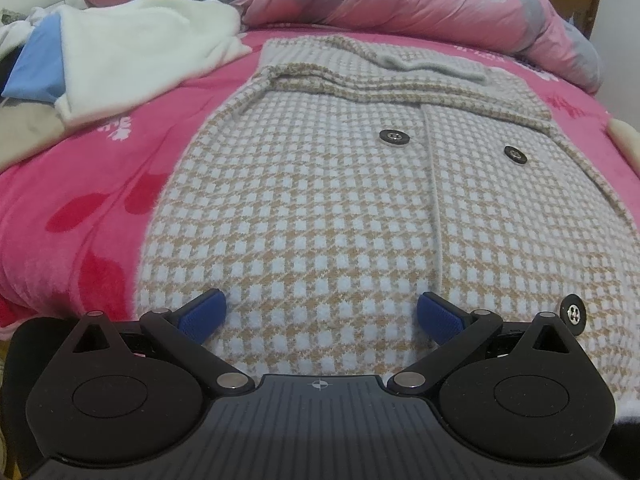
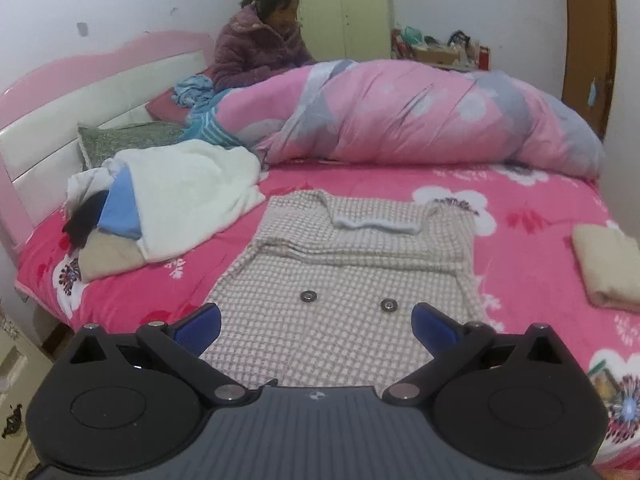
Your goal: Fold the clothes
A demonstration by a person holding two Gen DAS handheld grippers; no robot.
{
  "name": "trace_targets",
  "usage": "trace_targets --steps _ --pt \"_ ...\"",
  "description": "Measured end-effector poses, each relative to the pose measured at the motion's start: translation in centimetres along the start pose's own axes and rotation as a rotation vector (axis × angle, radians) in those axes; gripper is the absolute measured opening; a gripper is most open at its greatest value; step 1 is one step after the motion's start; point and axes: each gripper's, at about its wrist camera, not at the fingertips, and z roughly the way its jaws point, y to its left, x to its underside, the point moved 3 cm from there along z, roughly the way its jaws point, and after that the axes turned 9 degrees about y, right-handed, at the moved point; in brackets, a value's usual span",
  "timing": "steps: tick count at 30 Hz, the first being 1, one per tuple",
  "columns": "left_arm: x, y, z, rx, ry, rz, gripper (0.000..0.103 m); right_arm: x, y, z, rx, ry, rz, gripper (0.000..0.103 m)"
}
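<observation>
Both grippers are spread wide and holding nothing – the left gripper [image 1: 320,314] hangs low over the near hem of the houndstooth coat [image 1: 320,208], the right gripper [image 2: 316,326] sits higher and further back. That coat lies flat mid-bed on the pink blanket [image 2: 540,208], sleeves folded across the chest; it looks thick, soft and fairly heavy, so I'd pinch the near hem corners. Those corners are hidden behind the gripper bodies – can't see them.
</observation>
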Motion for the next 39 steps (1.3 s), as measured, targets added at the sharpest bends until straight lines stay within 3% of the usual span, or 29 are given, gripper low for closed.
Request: trace_targets --steps 3,5,10,14,16,19,22,24,26,28,29,32,39 --pt "-0.2 -0.1 -0.3 0.002 -0.02 0.016 0.103 -0.4 -0.2 2.7 0.049 -0.048 -0.073 0.103" --pt "-0.3 -0.2 -0.7 0.007 -0.059 0.028 0.103 0.5 -1.0 5.8 0.067 -0.035 -0.08 0.103" --pt "-0.2 -0.2 -1.6 0.019 -0.146 0.056 0.103 4.1 -4.0 13.4 -0.054 0.011 -0.004 0.103" --pt "0.5 0.4 -1.3 0.047 -0.155 0.045 0.103 8.0 -7.8 15.3 -0.028 -0.125 0.142 0.103" --pt "0.9 0.8 -0.9 0.057 -0.167 0.045 0.103 9.2 -8.3 16.3 0.019 -0.164 0.113 0.102" --pt "1.1 1.3 -0.6 0.072 -0.184 0.037 0.101 10.2 -7.7 17.3 0.11 -0.2 0.026 0.094" --pt "0.5 2.0 -0.9 0.088 -0.239 0.017 0.099 9.8 -7.0 18.3 0.104 -0.218 -0.016 0.079" --pt "-0.3 2.6 -0.9 0.081 -0.283 0.0 0.096 9.5 -6.9 19.0 0.102 -0.222 -0.019 0.076" --pt "-0.8 3.1 -0.4 0.08 -0.298 -0.008 0.089 9.3 -7.6 20.2 0.111 -0.196 0.002 0.068" --pt "-1.0 3.6 0.4 0.081 -0.296 -0.009 0.066 9.7 -8.9 21.6 0.115 -0.129 0.038 0.058" --pt "-0.8 3.9 0.9 0.081 -0.287 -0.004 0.063 10.3 -9.9 22.1 0.115 -0.09 0.066 0.052" --pt "-0.1 4.5 1.1 0.08 -0.282 0.02 0.06 12.1 -12.1 21.0 0.111 -0.077 0.105 0.045" --pt "0.5 5.4 0.3 0.104 -0.284 0.041 0.059 13.2 -14.6 16.6 0.15 0.005 0.255 0.045"
